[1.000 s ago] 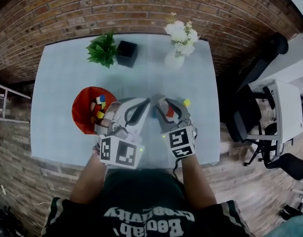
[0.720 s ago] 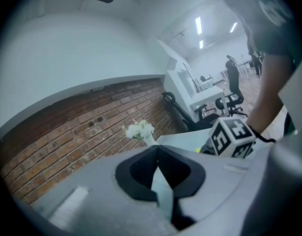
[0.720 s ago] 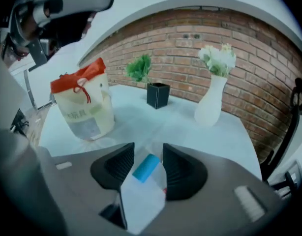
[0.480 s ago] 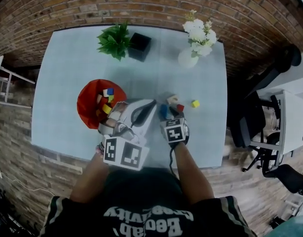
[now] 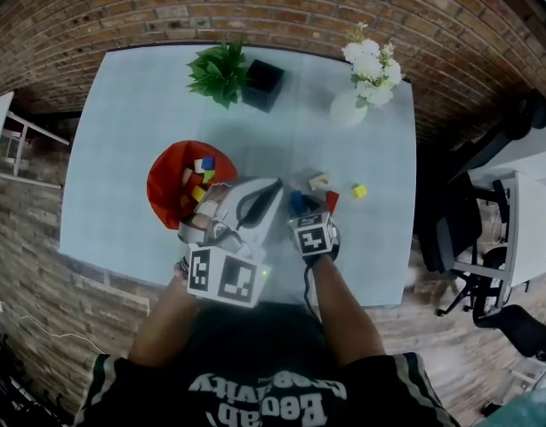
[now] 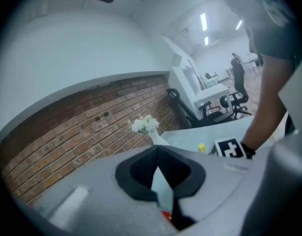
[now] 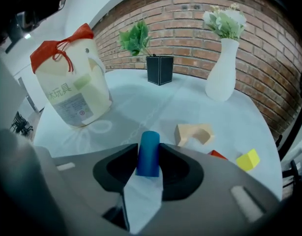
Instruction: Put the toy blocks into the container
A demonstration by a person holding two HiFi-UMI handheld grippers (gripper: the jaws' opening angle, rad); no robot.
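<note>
In the head view, the container (image 5: 169, 188) is sitting at the left of the table (image 5: 113, 140), holding several blocks. The left gripper (image 5: 266, 190) is hovering just beside it. The right gripper (image 5: 302, 210) is pointing down at the blue block (image 5: 295, 200), near the beige (image 5: 318, 181), red (image 5: 332, 201) and yellow (image 5: 358, 190) blocks.

In the left gripper view, the left gripper (image 6: 157, 154) is showing clenched, empty jaws.

In the right gripper view, the right gripper (image 7: 149, 157) has just been closing its jaws and is grasping the upright blue block (image 7: 149, 151). The container (image 7: 72, 82) is standing well apart, to the left.
</note>
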